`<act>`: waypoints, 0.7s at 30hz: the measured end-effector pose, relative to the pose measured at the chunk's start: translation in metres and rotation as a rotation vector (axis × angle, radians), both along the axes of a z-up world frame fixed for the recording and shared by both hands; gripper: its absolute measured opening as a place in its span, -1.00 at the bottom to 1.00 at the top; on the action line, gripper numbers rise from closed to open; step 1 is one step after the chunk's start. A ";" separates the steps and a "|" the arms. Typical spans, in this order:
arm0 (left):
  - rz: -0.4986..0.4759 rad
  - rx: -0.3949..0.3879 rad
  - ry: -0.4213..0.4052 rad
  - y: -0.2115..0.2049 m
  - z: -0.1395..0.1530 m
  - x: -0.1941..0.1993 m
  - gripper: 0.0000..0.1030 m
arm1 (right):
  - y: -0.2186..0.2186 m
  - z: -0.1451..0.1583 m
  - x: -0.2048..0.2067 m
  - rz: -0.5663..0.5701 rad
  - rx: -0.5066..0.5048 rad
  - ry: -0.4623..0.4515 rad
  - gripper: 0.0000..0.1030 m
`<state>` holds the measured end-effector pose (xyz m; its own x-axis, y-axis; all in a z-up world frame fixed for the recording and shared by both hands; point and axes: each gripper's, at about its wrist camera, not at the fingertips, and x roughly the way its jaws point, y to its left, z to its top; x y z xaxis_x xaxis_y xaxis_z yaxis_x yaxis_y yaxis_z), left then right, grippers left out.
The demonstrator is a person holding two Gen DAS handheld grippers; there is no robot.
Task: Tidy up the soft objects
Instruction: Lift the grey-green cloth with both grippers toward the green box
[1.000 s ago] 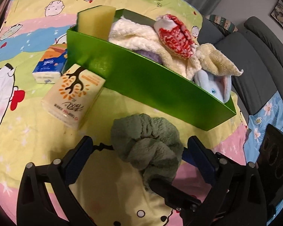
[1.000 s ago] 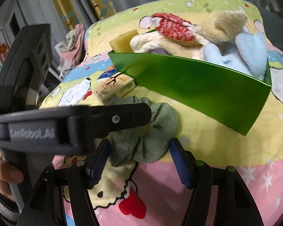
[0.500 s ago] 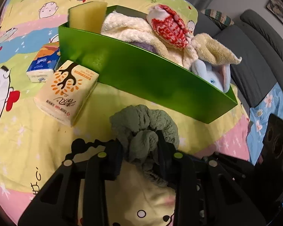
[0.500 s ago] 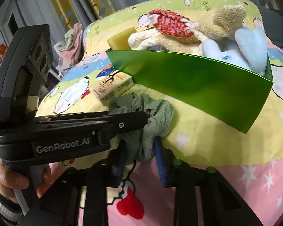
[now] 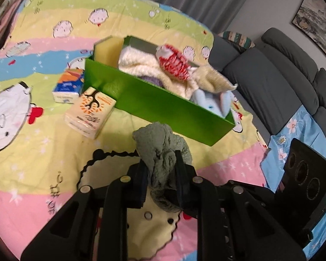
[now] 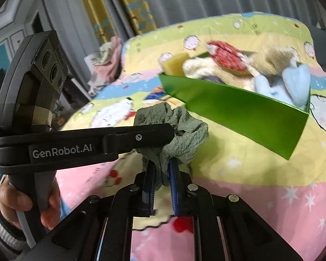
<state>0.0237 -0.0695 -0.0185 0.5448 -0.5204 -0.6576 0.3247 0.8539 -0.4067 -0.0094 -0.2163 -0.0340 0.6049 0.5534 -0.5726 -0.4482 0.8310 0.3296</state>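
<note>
Both the left gripper (image 5: 160, 174) and right gripper (image 6: 162, 174) clamp the green cloth (image 5: 163, 150) just short of the green box (image 5: 163, 104) ahead, whose heaped contents could spill the cloth back onto the bed.

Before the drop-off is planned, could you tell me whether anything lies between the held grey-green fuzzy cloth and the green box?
Nothing visible does. The grey-green fuzzy cloth is pinched in both claws, with only bare cartoon-print blanket between it and the green box. The box is already heaped with soft items, so free space is tight.
</note>
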 end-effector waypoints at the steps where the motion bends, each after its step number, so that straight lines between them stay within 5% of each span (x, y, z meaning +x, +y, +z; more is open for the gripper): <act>1: 0.004 0.004 -0.012 0.001 0.004 -0.005 -0.62 | 0.003 0.003 -0.003 0.006 0.000 -0.011 -0.73; 21: 0.038 -0.023 -0.072 0.016 0.033 -0.035 -0.62 | 0.009 0.027 -0.027 0.056 0.050 -0.115 -0.74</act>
<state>-0.0116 -0.0539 0.0150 0.6100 -0.5132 -0.6037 0.3218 0.8567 -0.4032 -0.0365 -0.2070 -0.0074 0.6322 0.6145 -0.4719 -0.5310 0.7872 0.3136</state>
